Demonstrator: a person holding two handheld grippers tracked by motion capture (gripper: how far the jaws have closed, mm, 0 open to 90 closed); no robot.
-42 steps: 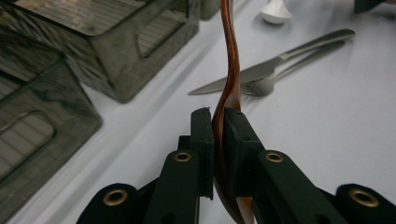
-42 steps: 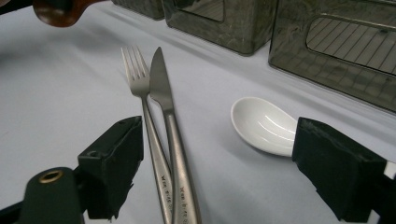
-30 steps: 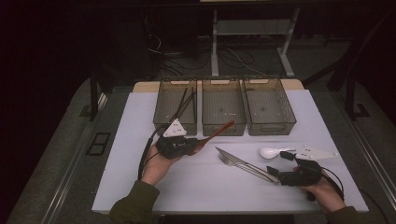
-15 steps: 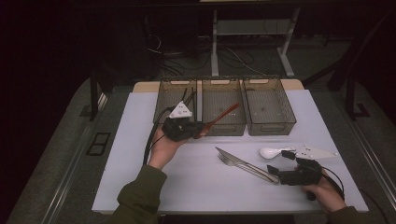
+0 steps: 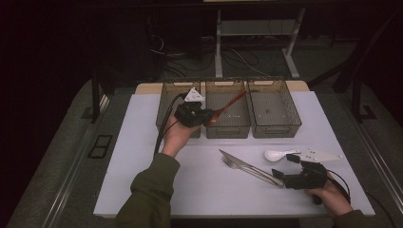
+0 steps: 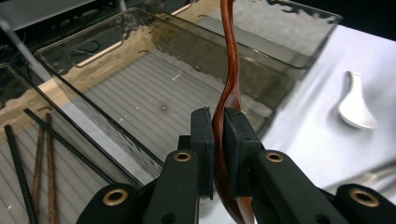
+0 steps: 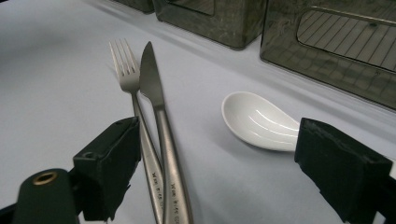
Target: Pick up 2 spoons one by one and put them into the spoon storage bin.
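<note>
My left gripper (image 5: pixel 208 117) is shut on a reddish-brown wooden spoon (image 5: pixel 229 104), held in the air over the front of the middle bin (image 5: pixel 228 129). In the left gripper view the pads (image 6: pixel 204 135) clamp the spoon (image 6: pixel 229 60) near its bowl, and the handle points away over the bin. My right gripper (image 5: pixel 285 168) rests low on the table at the right, open. In the right gripper view its jaws (image 7: pixel 217 140) stand wide apart; the handles of a fork (image 7: pixel 127 74) and a knife (image 7: pixel 152 84) lie between them near the left jaw, and a white ceramic spoon (image 7: pixel 257 121) lies by the right jaw.
Three smoky clear bins stand in a row at the back of the white table (image 5: pixel 142 156). The left bin (image 5: pixel 166 102) holds dark chopsticks (image 6: pixel 28 154); the right bin (image 5: pixel 275 127) looks bare. A pale flat utensil (image 5: pixel 323 155) lies right of the white spoon (image 5: pixel 277 154).
The left hand has lifted the wooden spoon up and away from the table, toward the bins. The right hand and the cutlery by it have stayed put.
</note>
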